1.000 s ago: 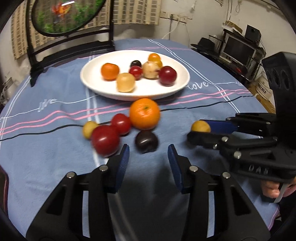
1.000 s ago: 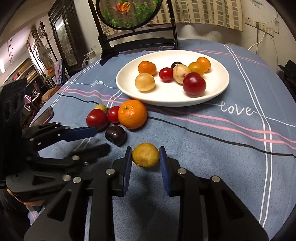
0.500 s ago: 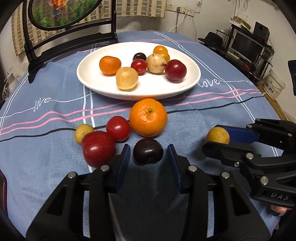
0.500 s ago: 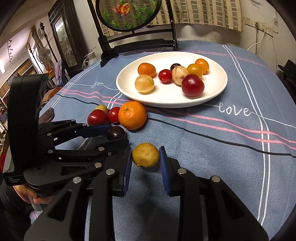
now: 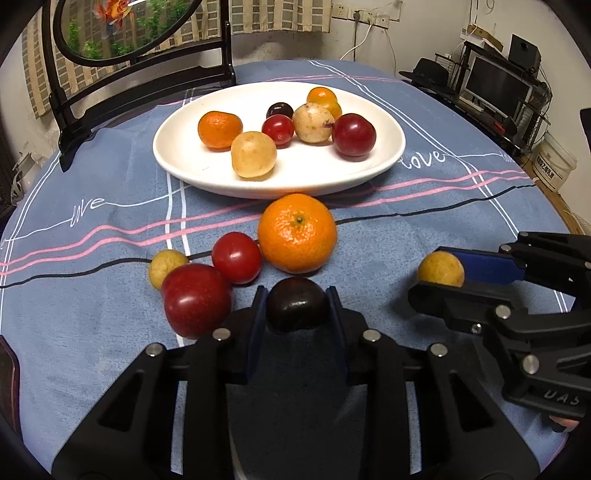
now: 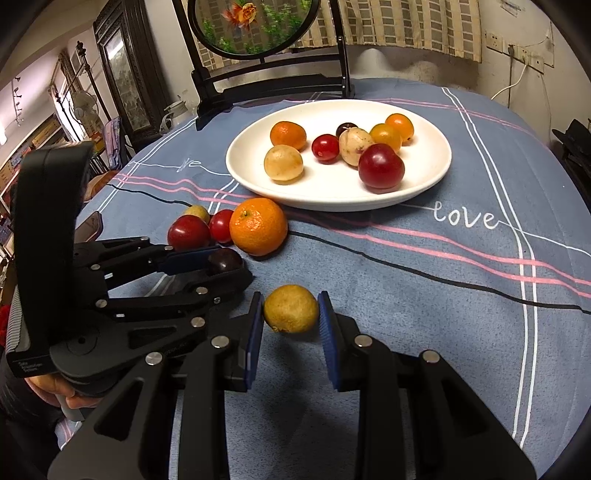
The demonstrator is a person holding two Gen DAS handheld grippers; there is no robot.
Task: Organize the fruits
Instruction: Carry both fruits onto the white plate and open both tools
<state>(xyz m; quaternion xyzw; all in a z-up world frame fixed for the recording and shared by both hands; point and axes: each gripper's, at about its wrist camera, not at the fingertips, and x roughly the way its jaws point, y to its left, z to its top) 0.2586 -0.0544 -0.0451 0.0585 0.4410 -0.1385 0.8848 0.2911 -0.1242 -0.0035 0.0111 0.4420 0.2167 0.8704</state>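
A white plate [image 5: 384, 162] [image 6: 436, 173] holds several fruits at the table's far side. In front of it on the blue cloth lie a large orange [image 5: 297, 232] [image 6: 258, 226], a red tomato [image 5: 237, 257], a red plum [image 5: 196, 300] and a small yellow fruit [image 5: 165, 266]. My left gripper [image 5: 297, 306] is shut on a dark plum [image 5: 297, 303] [image 6: 224, 260] that rests on the cloth. My right gripper [image 6: 291, 314] is shut on a yellow fruit [image 6: 291, 308] [image 5: 440, 268], low over the cloth, to the right of the left gripper.
A black stand with a round painted screen [image 5: 122, 33] rises behind the plate. The table edge curves away on the right, with a monitor and shelves [image 5: 495, 85] beyond. The blue cloth [image 6: 443, 280] carries pink, white and black lines.
My left gripper has moved forward around the dark plum and closed on it. My right gripper has kept hold of the yellow fruit, nearly still.
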